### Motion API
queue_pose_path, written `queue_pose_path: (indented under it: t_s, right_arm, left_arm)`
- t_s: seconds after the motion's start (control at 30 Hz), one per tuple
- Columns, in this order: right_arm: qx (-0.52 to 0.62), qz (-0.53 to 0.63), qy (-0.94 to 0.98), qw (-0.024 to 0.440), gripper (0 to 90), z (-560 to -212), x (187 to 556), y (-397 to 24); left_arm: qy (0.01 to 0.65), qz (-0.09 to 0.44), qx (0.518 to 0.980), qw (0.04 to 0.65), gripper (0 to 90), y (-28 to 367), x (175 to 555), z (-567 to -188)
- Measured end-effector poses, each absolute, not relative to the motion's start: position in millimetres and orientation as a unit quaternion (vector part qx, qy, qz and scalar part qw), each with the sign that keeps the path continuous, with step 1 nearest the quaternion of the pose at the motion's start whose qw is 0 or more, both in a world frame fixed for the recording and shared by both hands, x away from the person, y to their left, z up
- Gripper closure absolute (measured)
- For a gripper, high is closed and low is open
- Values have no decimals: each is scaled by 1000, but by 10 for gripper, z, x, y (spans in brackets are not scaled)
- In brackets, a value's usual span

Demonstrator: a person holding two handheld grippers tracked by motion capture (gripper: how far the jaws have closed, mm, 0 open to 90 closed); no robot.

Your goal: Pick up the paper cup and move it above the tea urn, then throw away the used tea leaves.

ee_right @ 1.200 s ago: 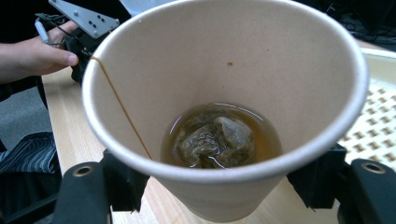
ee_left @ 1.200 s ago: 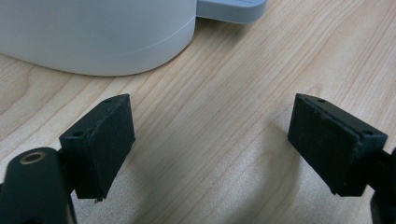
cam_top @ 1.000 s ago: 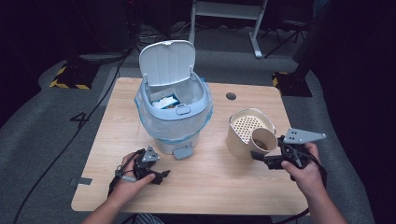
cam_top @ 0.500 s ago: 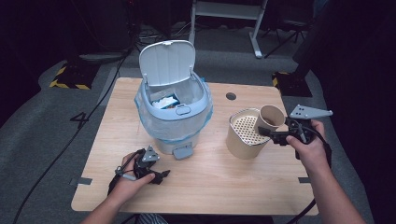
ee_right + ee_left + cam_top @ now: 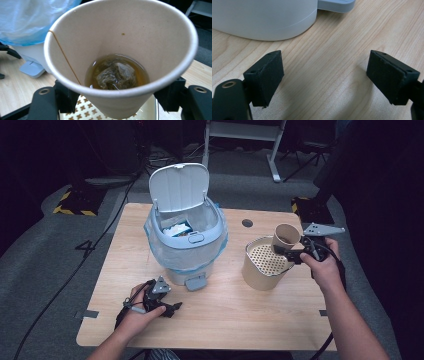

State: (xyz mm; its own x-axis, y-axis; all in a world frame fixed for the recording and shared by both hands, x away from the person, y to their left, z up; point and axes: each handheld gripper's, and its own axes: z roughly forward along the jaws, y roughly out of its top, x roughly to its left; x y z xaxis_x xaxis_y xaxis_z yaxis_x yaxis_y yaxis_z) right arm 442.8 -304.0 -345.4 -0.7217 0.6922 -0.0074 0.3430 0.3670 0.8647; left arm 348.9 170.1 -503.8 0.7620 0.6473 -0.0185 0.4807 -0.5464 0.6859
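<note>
The right claw [image 5: 286,251] is clenching a paper cup [image 5: 285,236] between its two jaws, gripping the cup's sides just under the rim, and is holding it upright above the perforated lid of a tan strainer bin [image 5: 265,264] standing on the table [image 5: 240,310]. In the right gripper view the cup [image 5: 120,57] is carrying a shallow pool of brown tea with a soaked tea bag [image 5: 115,75] in it, the bag's string [image 5: 65,58] running up the inner wall and over the rim.

The step in hand looks like emptying the cup: it is poised over the strainer holes but not yet tipped. The next move probably calls for rolling the wrist slowly so the liquid drains through the holes rather than over the bin's edge.

The left claw [image 5: 324,80] is lying released on the table, nothing between its jaws, just in front of the blue-lined pedal bin [image 5: 186,245], whose lid is standing open.
</note>
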Motion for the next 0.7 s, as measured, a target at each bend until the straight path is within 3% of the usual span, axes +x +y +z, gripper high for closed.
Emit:
queue_pose_path:
  t_s: [0.47,0.7]
  right_arm:
    - [323,455,808,190,311,-3527,4531,-3060]
    - [288,426,825,233,314,-3522,4540,-3050]
  left_arm:
    - [326,120,871,349,145,1706,3483,-5038]
    - [325,120,871,349,146,1709,3482,-5039]
